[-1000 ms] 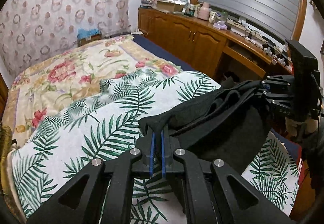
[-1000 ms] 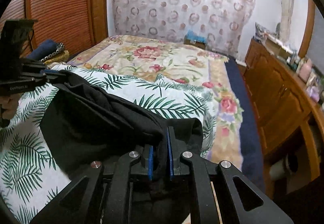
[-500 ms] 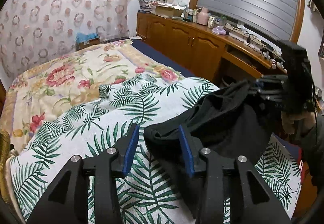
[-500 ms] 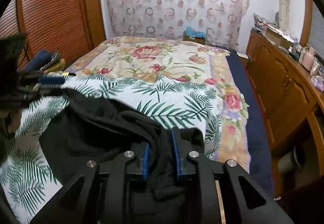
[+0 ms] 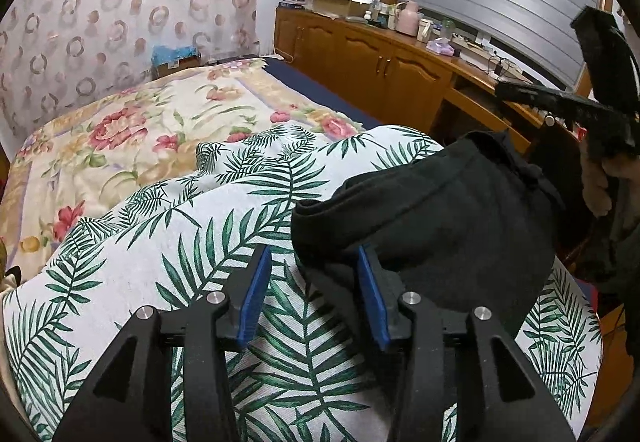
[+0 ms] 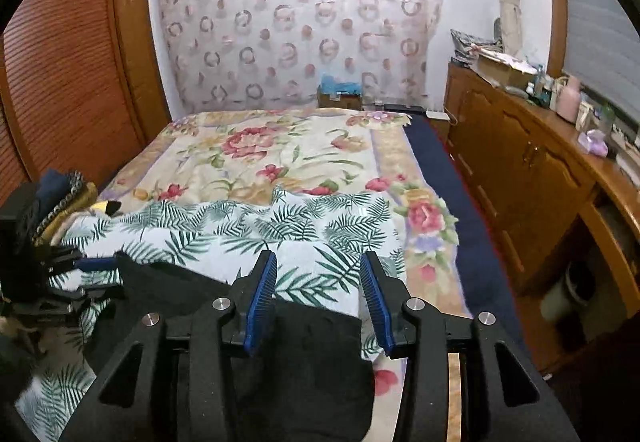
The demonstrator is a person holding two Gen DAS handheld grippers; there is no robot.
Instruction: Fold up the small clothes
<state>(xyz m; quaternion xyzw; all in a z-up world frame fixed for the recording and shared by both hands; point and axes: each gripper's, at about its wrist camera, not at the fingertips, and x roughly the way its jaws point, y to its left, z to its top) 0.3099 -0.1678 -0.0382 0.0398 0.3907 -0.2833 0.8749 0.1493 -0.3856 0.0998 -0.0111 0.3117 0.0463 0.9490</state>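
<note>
Both jaws stand apart and hold nothing: the left hand-held gripper (image 5: 312, 282) and the right hand-held gripper (image 6: 318, 288). The black garment (image 5: 440, 210) lies on the palm-leaf sheet (image 5: 160, 262) on the bed, at two o'clock from the left fingers.

Evenly lit by soft indoor light, source unseen; no harsh shadows. Strongly bowed by fisheye lenses, dark vignette at every corner. Sharp on the palm-print cover (image 5: 168, 242) and flowered bedspread (image 6: 280, 154); smeared by motion blur at the cabinet (image 6: 532, 178) on the right. Near featureless in the black garment (image 5: 440, 210), folds swallowed by darkness.
</note>
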